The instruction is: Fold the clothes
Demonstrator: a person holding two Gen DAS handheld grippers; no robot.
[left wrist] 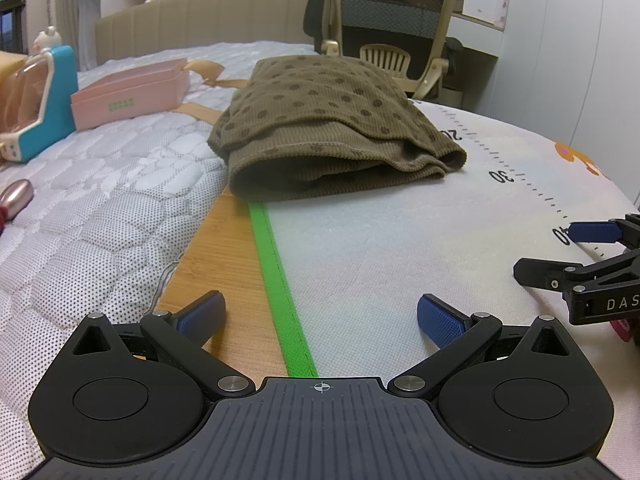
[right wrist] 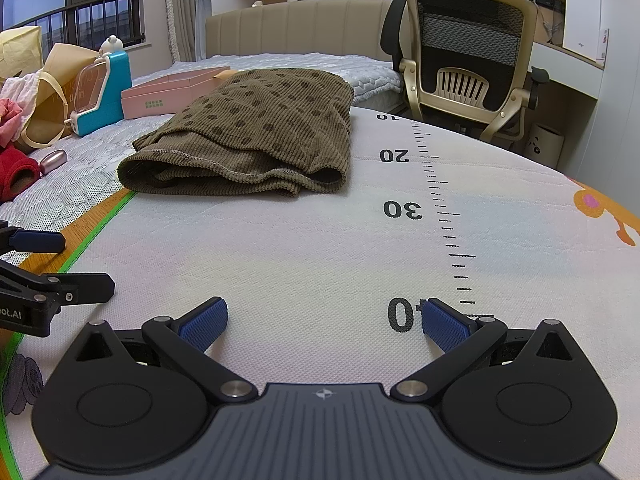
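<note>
We are holding the left gripper (left wrist: 320, 320) low over the near end of the mat (left wrist: 400, 240), its blue pads spread wide apart with nothing between them. Beside it, we are keeping the right gripper (right wrist: 324, 322) at the same height, its jaws equally wide and empty, the tips sitting over the printed ruler marks (right wrist: 444, 216). Each tool is showing at the edge of the other's view, so the two are resting side by side, near each other.

Looking further out, the brown dotted garment (right wrist: 256, 136) is lying at the far end of the mat, well apart from both grippers, partly hanging over the green strip (left wrist: 280, 280) and the wooden board (left wrist: 224, 248). It is sitting as a compact stack of several layers with the edges roughly aligned, so we are judging this piece to be folded and the work on it essentially finished. A red cloth (right wrist: 16, 176) and other fabric are lying at the left on the bed (right wrist: 80, 184), which may be waiting for the same treatment, though we cannot tell.
</note>
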